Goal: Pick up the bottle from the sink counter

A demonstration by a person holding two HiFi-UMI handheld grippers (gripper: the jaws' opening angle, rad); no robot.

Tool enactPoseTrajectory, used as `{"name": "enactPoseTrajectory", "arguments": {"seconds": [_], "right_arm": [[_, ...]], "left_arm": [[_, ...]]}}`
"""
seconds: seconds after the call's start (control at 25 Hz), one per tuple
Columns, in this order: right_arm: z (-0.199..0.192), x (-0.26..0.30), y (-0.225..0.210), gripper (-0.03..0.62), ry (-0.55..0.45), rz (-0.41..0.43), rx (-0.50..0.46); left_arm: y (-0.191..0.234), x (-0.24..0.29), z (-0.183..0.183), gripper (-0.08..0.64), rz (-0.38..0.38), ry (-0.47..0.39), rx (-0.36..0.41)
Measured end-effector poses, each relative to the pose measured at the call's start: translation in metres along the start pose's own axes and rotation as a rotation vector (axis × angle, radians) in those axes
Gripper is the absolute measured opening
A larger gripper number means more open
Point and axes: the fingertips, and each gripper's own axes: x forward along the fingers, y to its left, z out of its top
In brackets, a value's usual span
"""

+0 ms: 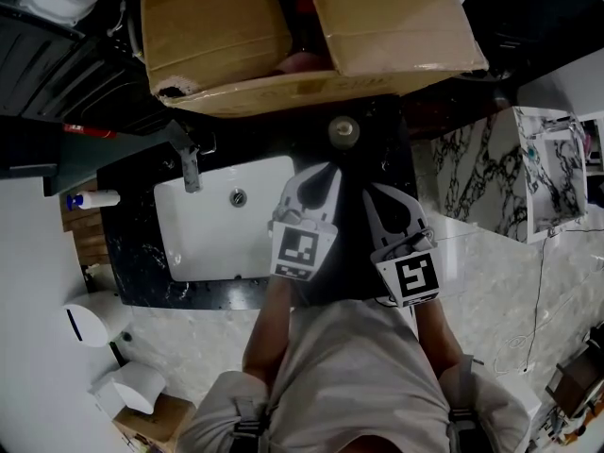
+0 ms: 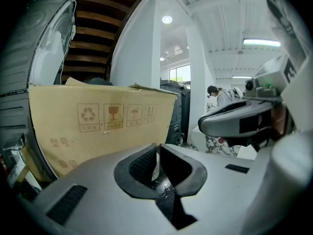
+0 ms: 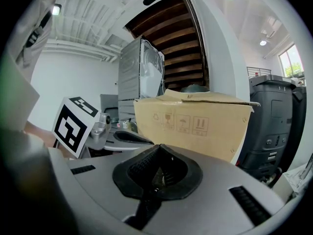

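Observation:
In the head view the bottle (image 1: 343, 130) stands on the black sink counter (image 1: 132, 253), seen from above as a round pale cap just in front of the cardboard box (image 1: 283, 36). My left gripper (image 1: 324, 170) points at it from a short way below, apart from it, jaws shut and empty. The right gripper (image 1: 376, 192) hovers beside it to the right, also shut with nothing held. In the left gripper view the jaw tips (image 2: 159, 145) meet, and a pale sliver, perhaps the bottle (image 2: 156, 167), shows behind them. The right gripper view shows closed jaws (image 3: 160, 145).
A white sink basin (image 1: 217, 243) with a faucet (image 1: 189, 163) lies left of the grippers. A blue-capped bottle (image 1: 92, 199) lies at the counter's far left. A marble-patterned block (image 1: 510, 173) stands to the right. The box overhangs the counter's back edge.

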Motion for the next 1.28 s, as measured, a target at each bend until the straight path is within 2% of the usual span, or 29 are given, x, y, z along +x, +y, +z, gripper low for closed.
{"name": "enactPoseTrajectory", "arguments": {"seconds": [0.96, 1.0, 1.04, 1.28], "right_arm": [[-0.034, 0.027, -0.011, -0.005, 0.056, 0.019, 0.040], [-0.036, 0.028, -0.012, -0.005, 0.058, 0.021, 0.040], [-0.037, 0.029, -0.012, -0.005, 0.059, 0.024, 0.038], [-0.049, 0.037, -0.013, -0.005, 0.074, 0.036, 0.046]], "left_arm": [[0.013, 0.043, -0.042, 0.006, -0.001, 0.076, -0.020], [0.013, 0.044, -0.043, 0.025, 0.000, 0.080, -0.020], [0.013, 0.045, -0.045, 0.082, 0.001, 0.085, -0.020], [0.017, 0.054, -0.056, 0.113, 0.003, 0.108, -0.022]]}}
